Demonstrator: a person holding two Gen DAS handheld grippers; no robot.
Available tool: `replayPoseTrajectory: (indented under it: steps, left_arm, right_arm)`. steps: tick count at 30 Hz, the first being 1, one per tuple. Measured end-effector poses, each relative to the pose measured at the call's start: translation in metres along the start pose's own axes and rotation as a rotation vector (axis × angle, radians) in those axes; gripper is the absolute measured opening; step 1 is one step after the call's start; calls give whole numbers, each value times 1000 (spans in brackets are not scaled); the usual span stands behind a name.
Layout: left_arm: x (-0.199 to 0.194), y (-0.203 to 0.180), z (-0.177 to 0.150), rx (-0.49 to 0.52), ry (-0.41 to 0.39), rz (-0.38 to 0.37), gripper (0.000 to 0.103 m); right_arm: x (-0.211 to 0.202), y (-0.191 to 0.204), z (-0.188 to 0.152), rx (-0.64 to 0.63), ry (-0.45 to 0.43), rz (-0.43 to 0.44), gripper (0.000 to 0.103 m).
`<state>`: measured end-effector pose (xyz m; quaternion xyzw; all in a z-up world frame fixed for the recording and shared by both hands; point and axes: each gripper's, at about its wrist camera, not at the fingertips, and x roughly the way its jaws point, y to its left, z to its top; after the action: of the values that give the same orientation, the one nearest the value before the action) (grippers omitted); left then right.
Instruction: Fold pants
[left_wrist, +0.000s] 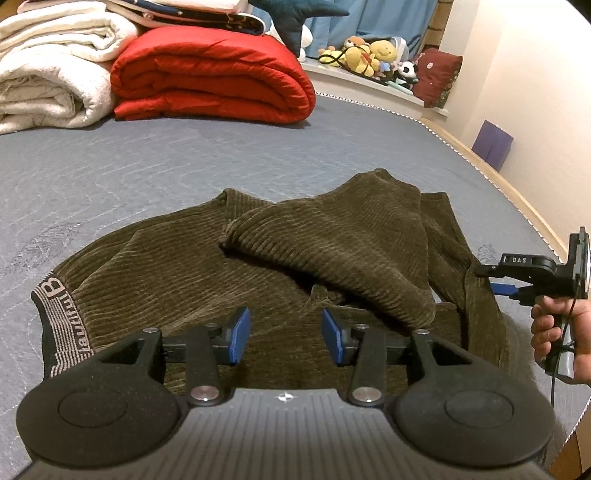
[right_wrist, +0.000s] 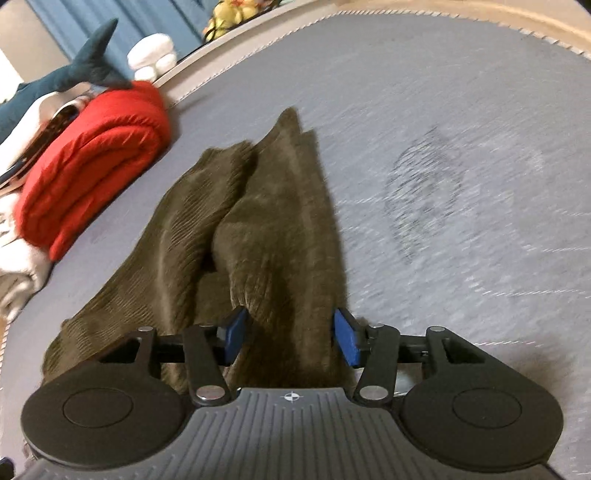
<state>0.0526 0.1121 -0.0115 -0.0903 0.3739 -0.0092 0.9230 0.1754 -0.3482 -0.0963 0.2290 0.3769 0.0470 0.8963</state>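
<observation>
Your left gripper (left_wrist: 286, 336) hovers low over the near part of the pants (left_wrist: 295, 258), its blue pads spread apart with nothing pinched between them. Your right gripper (right_wrist: 291, 338) has its pads parted as well; a ridge of the brown fabric runs up between them, but they do not press on it. In the left view your right hand (left_wrist: 557, 339) shows at the far right edge, wrapped around its handle. The pants (right_wrist: 258, 229) lie bunched on the grey mattress (left_wrist: 147, 166), one leg thrown back over the other, the lettered waistband (left_wrist: 55, 325) to the left. Beyond them sits a folded red quilt (left_wrist: 210, 77) beside white blankets (left_wrist: 48, 70), with stuffed toys (left_wrist: 369, 55) on the ledge behind.
</observation>
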Motion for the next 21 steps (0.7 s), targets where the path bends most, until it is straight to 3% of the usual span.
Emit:
replayPoseTrajectory:
  steps: [2,4,11,20,21]
  left_arm:
    - [-2,-4,0,-2,-6,-7,48]
    - [-4,-9,-2,2,-14,-11,48]
    - [-10,-18,-12,15,-17,-16,48]
    - [-12,-7,-13,13,-2,4,49]
    - [-12,-7,-13,15,-1,6,50]
  right_arm:
    - [-2,-3,-3,-11,26,47,53]
    - [-2,-5,-7,-32,45,52,42]
    - [-23,-18,-5,80,-2,85,45]
    - [9,-15,-8,125,33,68,46]
    - [11,-12,-8,114,36,69,42]
